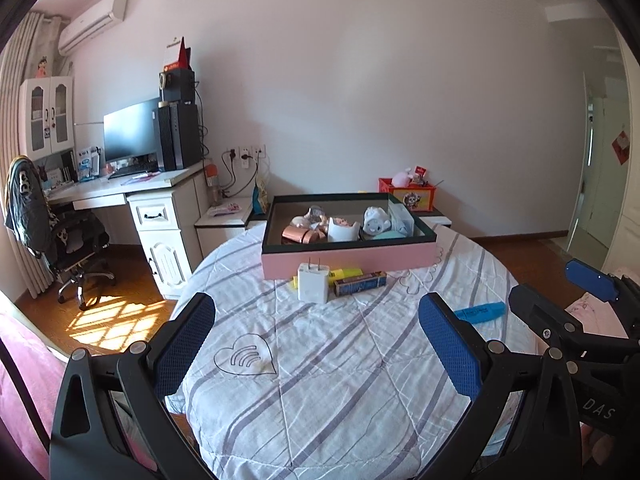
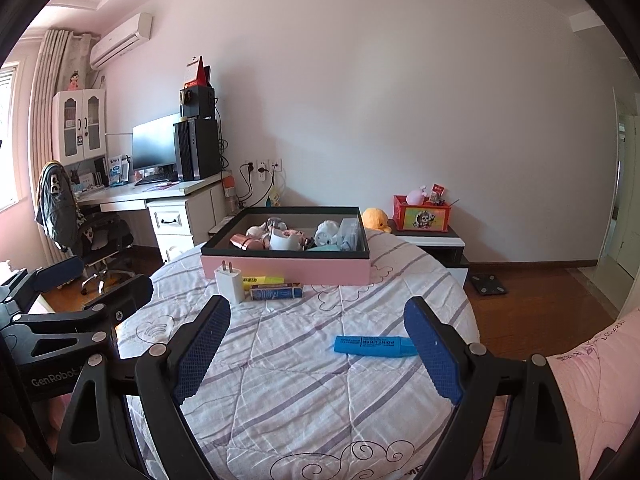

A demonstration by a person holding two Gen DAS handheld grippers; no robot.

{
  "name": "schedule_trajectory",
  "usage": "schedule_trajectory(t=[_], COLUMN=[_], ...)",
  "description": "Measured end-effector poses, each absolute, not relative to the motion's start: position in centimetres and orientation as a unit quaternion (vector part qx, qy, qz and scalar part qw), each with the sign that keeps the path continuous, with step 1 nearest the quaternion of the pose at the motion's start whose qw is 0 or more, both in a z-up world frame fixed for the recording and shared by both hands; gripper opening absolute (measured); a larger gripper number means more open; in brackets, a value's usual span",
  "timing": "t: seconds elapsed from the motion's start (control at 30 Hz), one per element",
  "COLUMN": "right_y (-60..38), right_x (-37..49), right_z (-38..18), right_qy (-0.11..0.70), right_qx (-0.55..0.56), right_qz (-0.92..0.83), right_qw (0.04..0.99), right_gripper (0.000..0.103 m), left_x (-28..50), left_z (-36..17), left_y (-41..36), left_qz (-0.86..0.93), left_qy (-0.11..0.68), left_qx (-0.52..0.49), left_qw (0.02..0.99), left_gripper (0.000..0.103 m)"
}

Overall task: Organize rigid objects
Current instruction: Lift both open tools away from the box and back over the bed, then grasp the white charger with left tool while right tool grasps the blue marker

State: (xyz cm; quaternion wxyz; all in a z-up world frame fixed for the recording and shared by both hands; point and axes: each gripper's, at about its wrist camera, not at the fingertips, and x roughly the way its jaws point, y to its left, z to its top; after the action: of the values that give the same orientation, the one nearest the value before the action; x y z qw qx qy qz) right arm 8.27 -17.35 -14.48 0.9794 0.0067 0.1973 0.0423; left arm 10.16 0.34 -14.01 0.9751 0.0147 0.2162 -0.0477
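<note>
A pink box with a dark rim (image 1: 348,261) (image 2: 288,268) sits at the far side of the round table and holds several small items. In front of it stand a white charger (image 1: 313,283) (image 2: 229,281), a yellow highlighter (image 1: 347,273) (image 2: 264,280) and a small blue carton (image 1: 360,283) (image 2: 276,292). A blue highlighter (image 1: 480,313) (image 2: 374,346) lies apart, nearer to me on the right. My left gripper (image 1: 316,316) is open over the cloth with nothing between its fingers. The right gripper (image 2: 318,316) is open too, the blue highlighter just inside its right finger (image 2: 434,354).
A striped quilted cloth (image 1: 320,380) covers the table. A desk (image 1: 132,188) with a monitor and an office chair (image 1: 72,240) stand at the left. Behind the table are a low cabinet (image 2: 436,242) and a red toy box (image 2: 422,212). Pink bedding (image 2: 592,380) lies at the right.
</note>
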Motion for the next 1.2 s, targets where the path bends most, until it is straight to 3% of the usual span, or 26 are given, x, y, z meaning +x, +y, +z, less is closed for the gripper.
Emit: schedule_trajectory(t=[0.73,1.2], right_y=[-23.3,-21.5], right_x=[16.0,22.3], right_z=[-23.8,-24.8], right_qy=[0.327,0.384], right_qx=[0.067,0.079], right_qz=[0.011,0.045], right_qw=[0.943,0.919], right_gripper=[0.09,0.09], left_x=[19.0,21.8], left_z=[-22.2,-23.5], left_y=[-3.4,-1.1], left_qz=[-0.07,-0.048], left_qy=[0.363,0.381], left_qx=[0.03,0.016], left_qw=[0.929,0.923], left_gripper=[0.103,0.103])
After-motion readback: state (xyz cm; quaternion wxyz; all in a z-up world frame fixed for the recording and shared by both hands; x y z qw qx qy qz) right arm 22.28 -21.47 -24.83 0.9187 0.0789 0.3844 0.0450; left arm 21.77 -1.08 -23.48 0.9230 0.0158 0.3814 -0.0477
